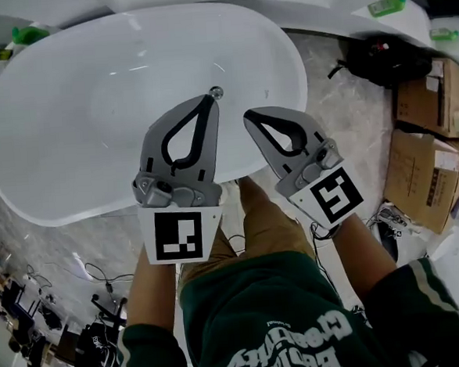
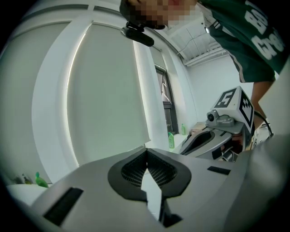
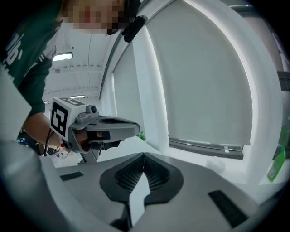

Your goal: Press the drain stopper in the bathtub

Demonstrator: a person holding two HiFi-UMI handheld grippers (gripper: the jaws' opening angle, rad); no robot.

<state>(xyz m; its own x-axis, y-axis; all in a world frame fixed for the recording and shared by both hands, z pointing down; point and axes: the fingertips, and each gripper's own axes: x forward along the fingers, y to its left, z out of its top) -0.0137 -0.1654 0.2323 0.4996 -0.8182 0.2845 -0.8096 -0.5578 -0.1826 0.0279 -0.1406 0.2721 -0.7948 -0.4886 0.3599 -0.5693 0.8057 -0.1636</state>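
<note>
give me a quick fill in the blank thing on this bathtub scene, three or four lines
1. The bathtub is ___ in colour.
2. The left gripper and the right gripper are both empty, with their jaws ___.
3. In the head view, the drain stopper shows just past the tip of the ___ gripper.
4. In the head view, the cardboard boxes lie on the floor to the ___ of the bathtub.

Missing words: white; shut; left; right

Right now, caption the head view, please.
Grey left gripper and right gripper, shut, above white oval bathtub with metal drain stopper.
</note>
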